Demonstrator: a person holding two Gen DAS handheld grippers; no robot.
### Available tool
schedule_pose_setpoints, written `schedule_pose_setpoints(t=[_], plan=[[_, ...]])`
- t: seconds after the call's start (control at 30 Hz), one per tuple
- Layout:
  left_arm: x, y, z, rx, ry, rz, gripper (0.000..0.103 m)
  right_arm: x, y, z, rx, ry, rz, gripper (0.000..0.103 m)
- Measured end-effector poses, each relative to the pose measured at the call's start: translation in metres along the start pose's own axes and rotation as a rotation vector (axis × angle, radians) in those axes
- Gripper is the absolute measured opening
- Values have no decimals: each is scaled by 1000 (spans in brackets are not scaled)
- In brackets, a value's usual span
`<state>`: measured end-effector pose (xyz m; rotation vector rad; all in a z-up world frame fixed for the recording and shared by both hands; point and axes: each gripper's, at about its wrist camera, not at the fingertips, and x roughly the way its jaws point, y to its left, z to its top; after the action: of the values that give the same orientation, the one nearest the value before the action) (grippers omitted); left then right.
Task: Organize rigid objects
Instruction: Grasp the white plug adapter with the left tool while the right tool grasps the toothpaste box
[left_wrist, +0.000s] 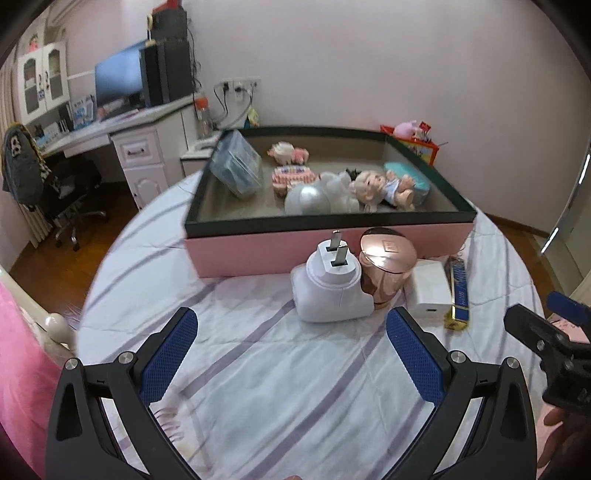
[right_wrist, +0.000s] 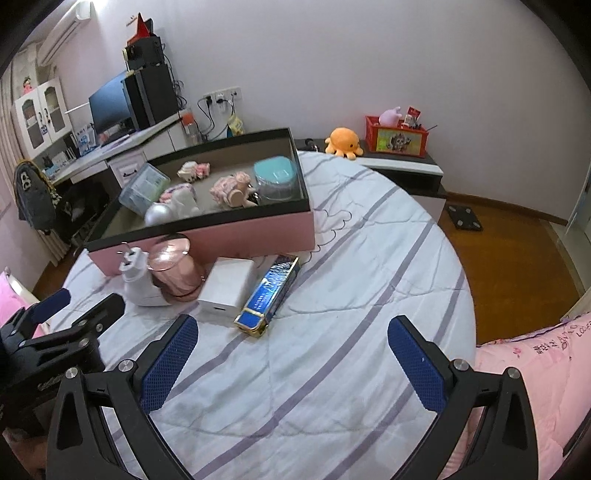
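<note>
Both sets of jaws spread wide, empty: left gripper (left_wrist: 291, 347), right gripper (right_wrist: 291, 347). White plug adapter (left_wrist: 330, 284) on bed just before pink box (left_wrist: 258, 254), touching copper jar (left_wrist: 386, 269). Risk: grabbing adapter could topple jar.

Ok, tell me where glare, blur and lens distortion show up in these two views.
Left wrist view: a bright glare spot on the rose-gold lid; the pink box looks slightly soft; dark fisheye corners. Right wrist view: the bed edge bows into a curve, and the same lid shows a duller sheen.
</note>
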<state>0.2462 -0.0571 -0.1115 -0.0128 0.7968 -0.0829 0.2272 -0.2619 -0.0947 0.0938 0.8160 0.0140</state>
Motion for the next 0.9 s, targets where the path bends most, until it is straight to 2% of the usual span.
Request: schedule_pose_setpoints(t=[0.13, 0.23, 0.33, 0.4, 0.47, 0.53, 0.6, 0.67, 0.73, 0.77, 0.87, 0.9], plan=[[26, -2, 6, -10, 37, -5, 103, 17, -5, 3, 7, 27, -3, 103], [36, 2, 10, -42, 40, 1, 103, 27, -6, 6, 9, 44, -1, 103], [41, 10, 11, -89, 37, -25, 103, 36, -4, 10, 12, 55, 3, 103], [42, 11, 12, -88, 33, -25, 102, 43, -5, 12, 17, 61, -6, 103], [39, 8, 11, -74, 22, -16, 98, 49, -7, 13, 31, 66, -20, 103], [36, 6, 10, -52, 12, 18, 82, 53, -9, 15, 45, 71, -27, 103], [42, 8, 10, -58, 34, 45, 73, 59, -10, 17, 48, 76, -39, 103], [58, 12, 9, -73, 93, 22, 75, 65, -8, 19, 41, 87, -44, 103], [60, 10, 10, -63, 91, 26, 74, 70, -8, 20, 46, 83, -54, 101], [60, 8, 10, -53, 89, 24, 74, 73, -8, 21, 40, 89, -69, 98], [58, 7, 9, -40, 86, 4, 59, 80, -3, 20, 23, 102, -46, 87], [58, 7, 9, -36, 86, 0, 51, 79, 0, 19, 8, 94, -49, 78]])
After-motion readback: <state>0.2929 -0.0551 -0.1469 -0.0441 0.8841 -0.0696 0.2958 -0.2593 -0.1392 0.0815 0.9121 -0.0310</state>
